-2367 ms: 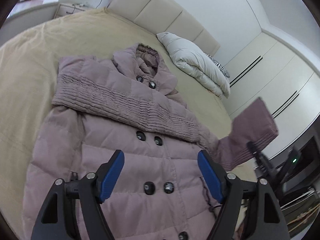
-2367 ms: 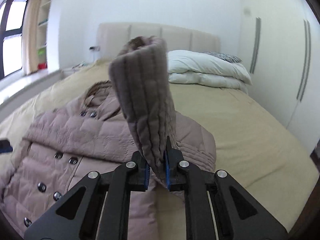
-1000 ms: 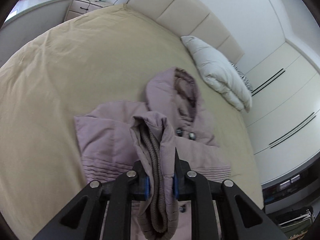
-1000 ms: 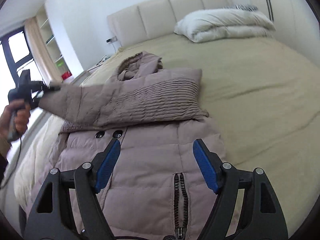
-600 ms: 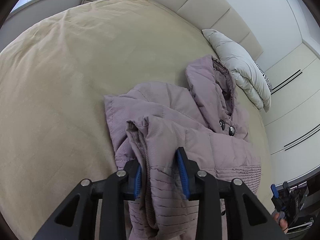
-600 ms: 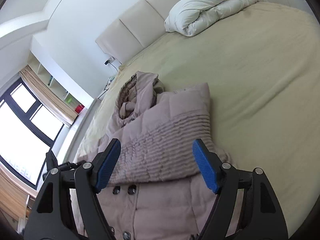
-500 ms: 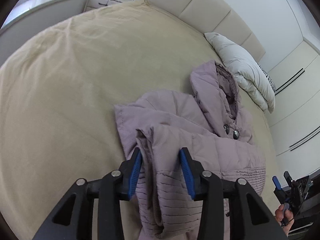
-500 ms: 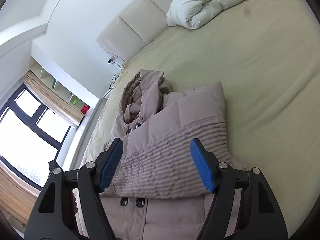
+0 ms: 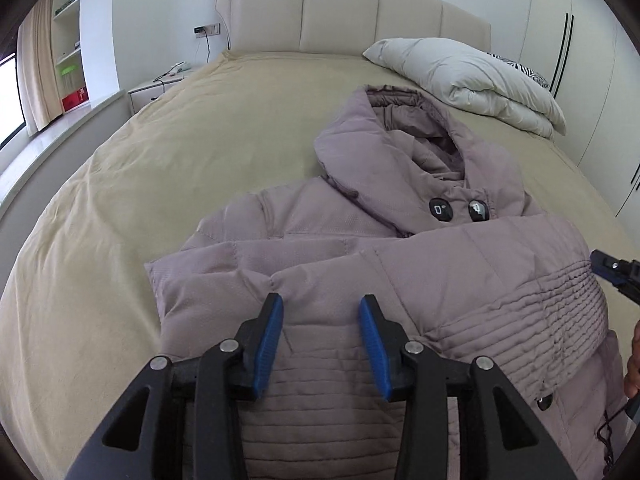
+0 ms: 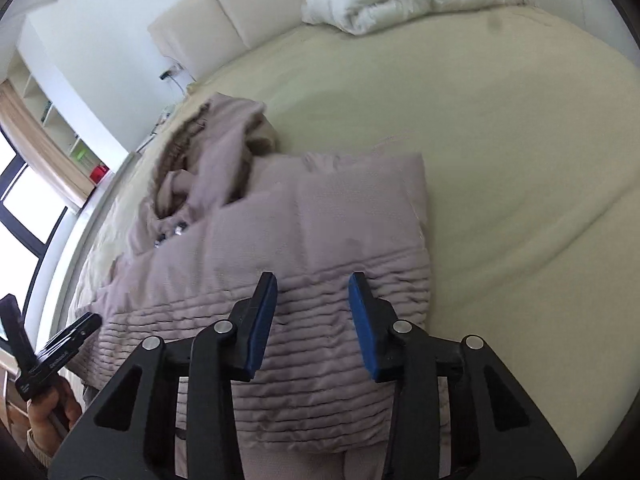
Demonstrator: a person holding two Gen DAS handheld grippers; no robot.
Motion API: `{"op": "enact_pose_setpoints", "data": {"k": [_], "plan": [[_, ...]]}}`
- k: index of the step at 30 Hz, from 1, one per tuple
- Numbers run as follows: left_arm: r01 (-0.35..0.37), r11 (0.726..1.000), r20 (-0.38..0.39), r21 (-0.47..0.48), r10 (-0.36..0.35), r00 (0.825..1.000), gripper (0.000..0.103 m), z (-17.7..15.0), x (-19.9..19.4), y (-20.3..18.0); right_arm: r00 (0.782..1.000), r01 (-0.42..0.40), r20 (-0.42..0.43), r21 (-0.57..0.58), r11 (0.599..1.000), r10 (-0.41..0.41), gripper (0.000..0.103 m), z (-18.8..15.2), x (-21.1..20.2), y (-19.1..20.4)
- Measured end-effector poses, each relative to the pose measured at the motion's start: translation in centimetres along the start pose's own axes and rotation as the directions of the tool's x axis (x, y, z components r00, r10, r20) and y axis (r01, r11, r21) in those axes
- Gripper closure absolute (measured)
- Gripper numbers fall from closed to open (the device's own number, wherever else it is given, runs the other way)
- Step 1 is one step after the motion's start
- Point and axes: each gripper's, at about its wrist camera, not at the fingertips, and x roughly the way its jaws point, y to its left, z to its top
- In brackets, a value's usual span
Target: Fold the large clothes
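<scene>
A mauve hooded puffer jacket (image 9: 400, 264) lies face up on the beige bed (image 9: 160, 160), with both sleeves folded across its chest. My left gripper (image 9: 322, 340) hovers open just over the folded sleeve (image 9: 320, 420), nothing pinched between its blue pads. In the right wrist view the jacket (image 10: 320, 208) fills the middle. My right gripper (image 10: 312, 316) sits over the ribbed cuff (image 10: 320, 380), jaws closing, the fabric under and between the pads but not visibly pressed. A tip of the right gripper (image 9: 612, 272) shows at the jacket's right side.
A folded white duvet (image 9: 460, 68) lies near the padded headboard (image 9: 340, 12). A nightstand (image 9: 156, 88) stands left of the bed, wardrobe doors (image 9: 580, 60) to the right. A hand (image 10: 48, 420) holds the left gripper's handle at the lower left.
My left gripper let go of the sleeve, which now lies across the jacket, and opened. My right gripper came in over the ribbed cuff and its jaws narrowed.
</scene>
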Motion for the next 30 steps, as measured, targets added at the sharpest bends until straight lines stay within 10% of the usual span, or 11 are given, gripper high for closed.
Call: {"op": "enact_pose_setpoints", "data": {"k": [12,15,18,20,30], "plan": [[-0.028,0.999,0.050,0.036,0.026,0.998,0.059,1.3,-1.1,0.0,0.996,0.082,-0.020,-0.123,0.989,-0.085,0.065,0.0,3.9,1.3],[0.008,1.000,0.090,0.021,-0.010,0.996,0.040,4.2,-1.7,-0.7,0.995,-0.019,0.099,-0.073,0.997,0.027,0.056,0.4,0.5,2.1],[0.010,0.999,0.094,0.036,-0.013,0.995,0.033,7.8,0.2,-2.4,0.992,0.074,0.110,-0.177,0.981,-0.055,0.034,0.0,2.2,4.0],[0.005,1.000,0.077,0.022,-0.007,0.997,0.033,10.2,2.2,-3.3,0.994,0.107,0.014,-0.226,0.968,-0.106,0.032,-1.6,6.0,3.9],[-0.089,0.996,-0.026,0.027,0.090,0.996,0.033,19.1,13.0,-8.3,0.994,0.046,0.106,-0.197,0.979,-0.026,0.032,-2.9,4.9,2.2]]}}
